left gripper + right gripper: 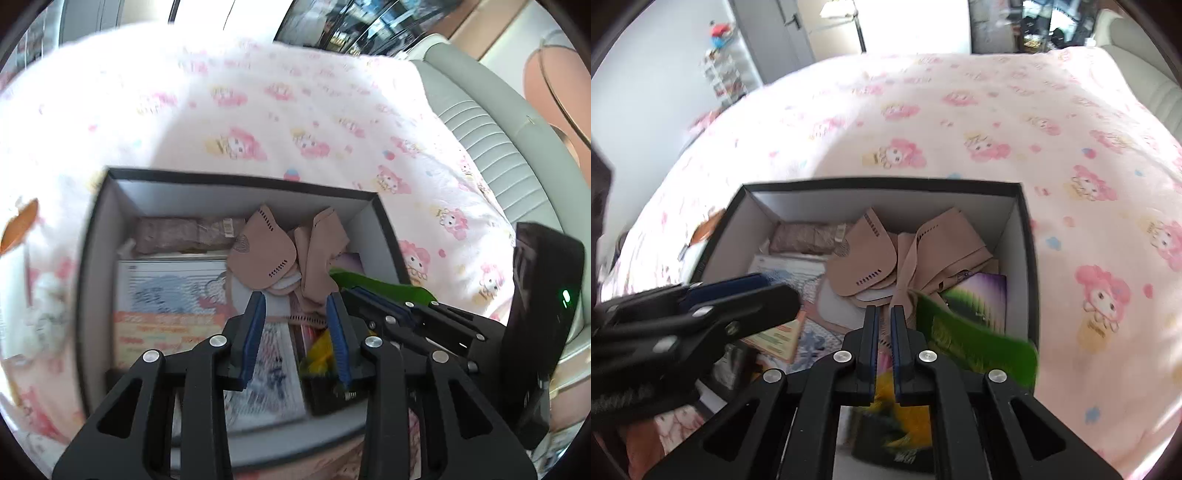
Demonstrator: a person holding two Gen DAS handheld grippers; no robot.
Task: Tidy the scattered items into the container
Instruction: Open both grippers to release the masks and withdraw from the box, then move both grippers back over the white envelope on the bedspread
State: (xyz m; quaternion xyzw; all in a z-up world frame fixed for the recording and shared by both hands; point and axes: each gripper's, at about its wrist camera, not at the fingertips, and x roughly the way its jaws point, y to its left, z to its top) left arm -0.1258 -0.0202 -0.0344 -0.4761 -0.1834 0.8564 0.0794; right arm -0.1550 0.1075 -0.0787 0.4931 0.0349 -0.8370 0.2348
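A black cardboard box (236,181) (886,183) with a white inside sits on the bed. It holds beige fabric pieces (291,251) (916,254), printed booklets (170,306) (783,336), a brown packet (181,232) (805,236), a purple card (982,295) and a yellow-and-black item (321,350) (905,424). My left gripper (295,314) hangs over the box, jaws open and empty. My right gripper (884,325) is over the box's near right part, jaws nearly closed with a narrow gap. A green packet (971,339) (380,286) lies blurred beside it.
The bed has a pink cartoon-print cover (258,110) (960,122). An orange object (20,221) (705,225) and white items (40,306) lie left of the box. A grey padded headboard (491,129) is at right. A white shelf (724,77) and door stand beyond the bed.
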